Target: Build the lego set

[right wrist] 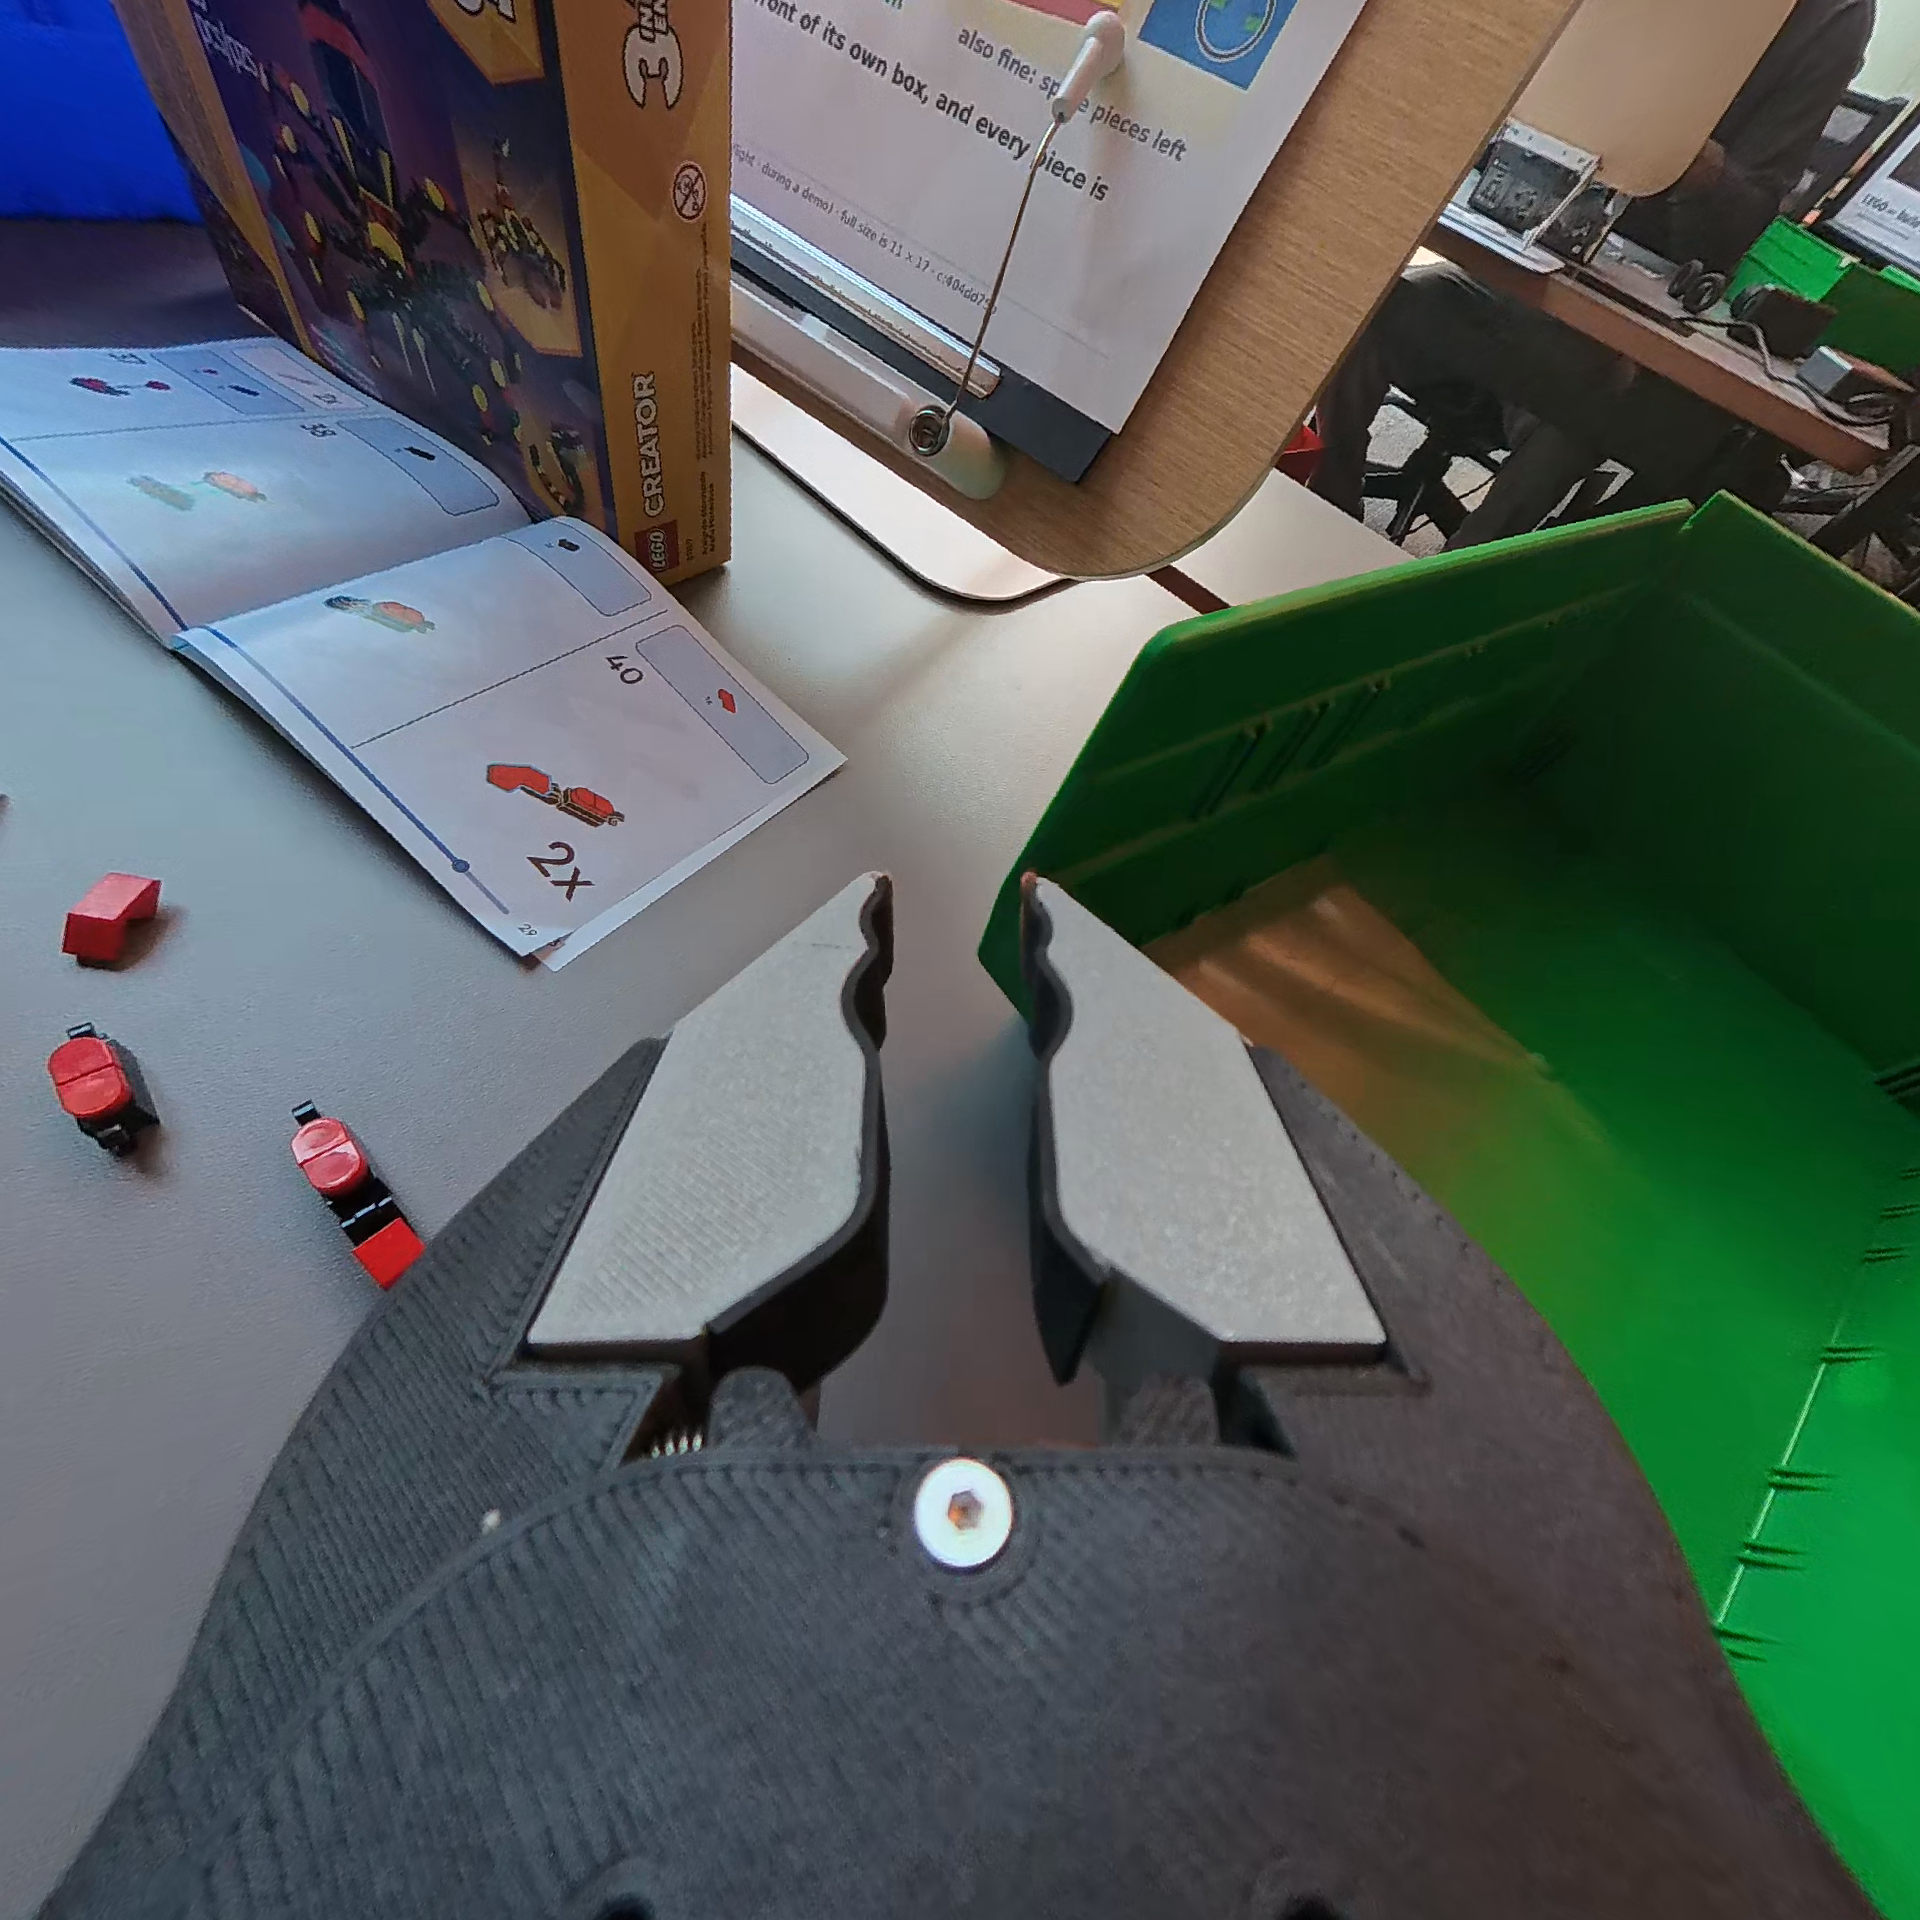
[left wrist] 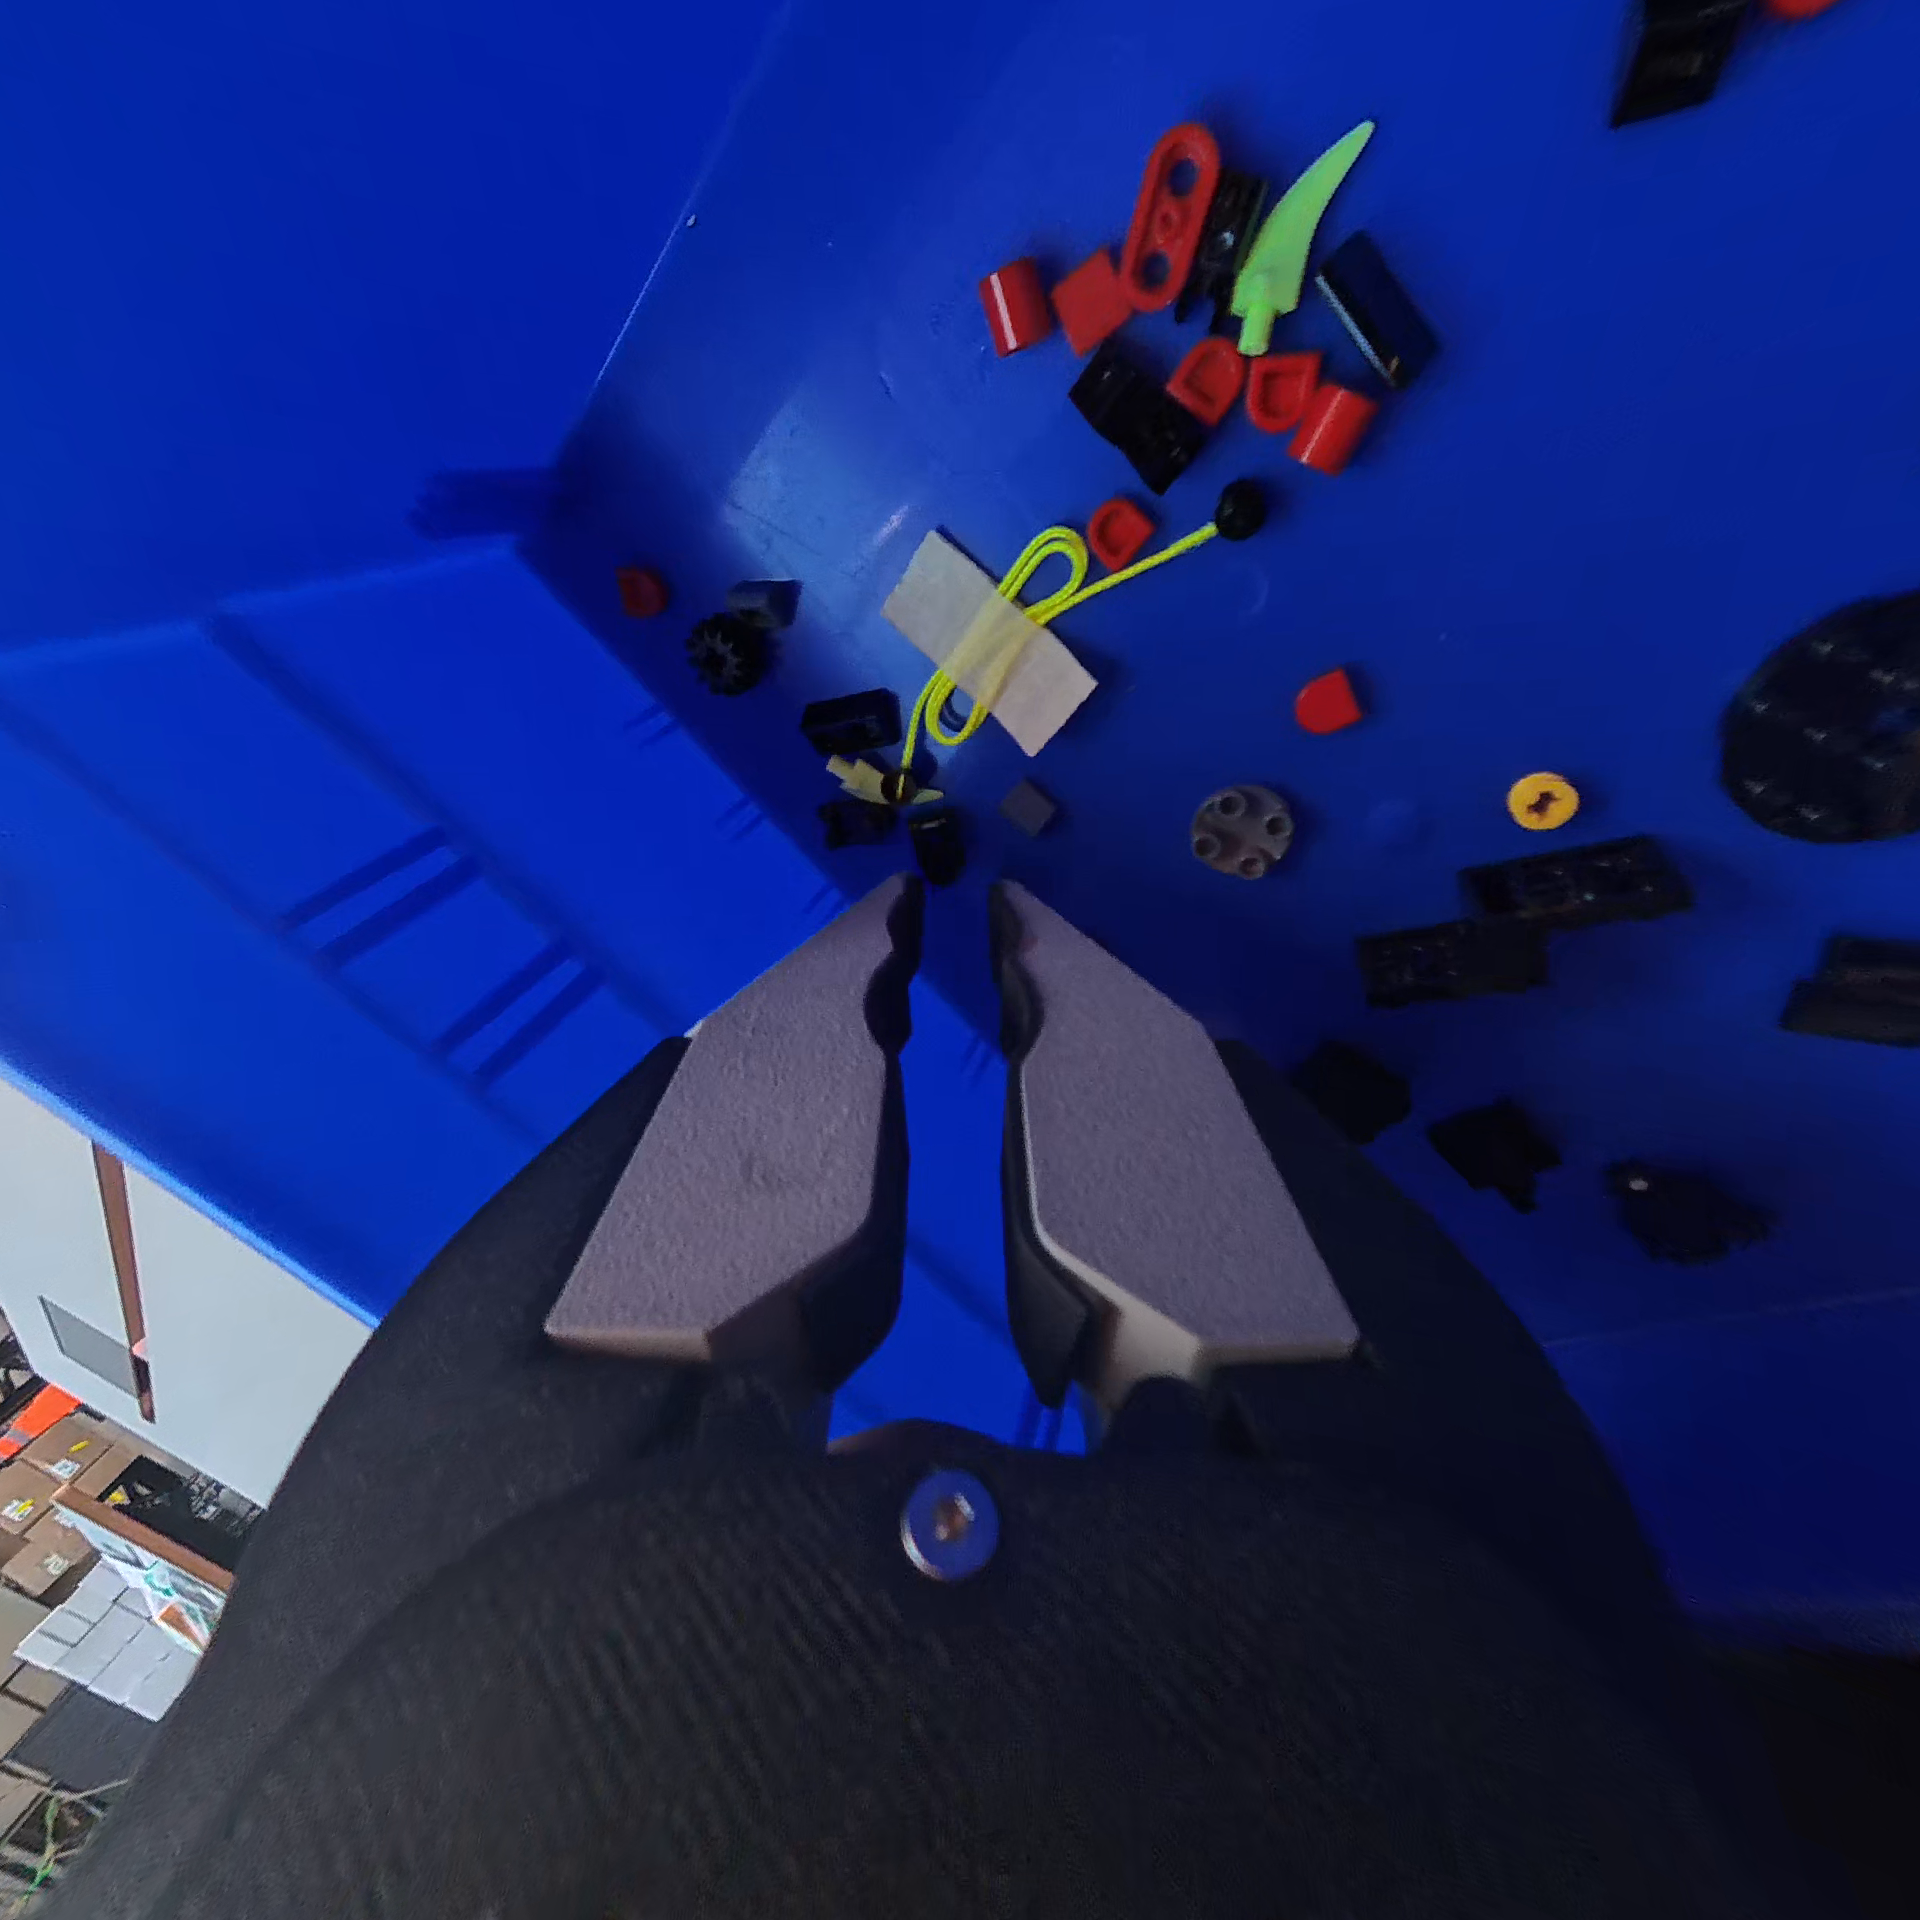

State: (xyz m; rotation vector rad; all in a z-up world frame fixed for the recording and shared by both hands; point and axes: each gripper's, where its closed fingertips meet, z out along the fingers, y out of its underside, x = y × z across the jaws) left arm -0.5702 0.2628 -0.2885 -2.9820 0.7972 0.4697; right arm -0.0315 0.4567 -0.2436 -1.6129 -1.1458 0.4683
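Note:
In the left wrist view my left gripper (left wrist: 956, 894) is open and empty inside a blue bin (left wrist: 312, 779). Its tips hang just short of a small black piece (left wrist: 938, 844). Loose red, black and green pieces (left wrist: 1195, 312) lie farther in, with a yellow-green string (left wrist: 1023, 613) taped to a white card. In the right wrist view my right gripper (right wrist: 954, 896) is open and empty above the grey table (right wrist: 260, 1351). Two small red-and-black assemblies (right wrist: 99, 1086) (right wrist: 348, 1190) and a red brick (right wrist: 109, 914) lie to its left.
An open instruction booklet (right wrist: 468, 707) and the set's box (right wrist: 468, 260) lie ahead on the left. An empty green bin (right wrist: 1558, 935) stands right of the right gripper. A wooden stand with a printed sheet (right wrist: 1039, 208) is behind. Black plates (left wrist: 1507, 935) lie in the blue bin. The grippers' ends are close to 60 cm from one another.

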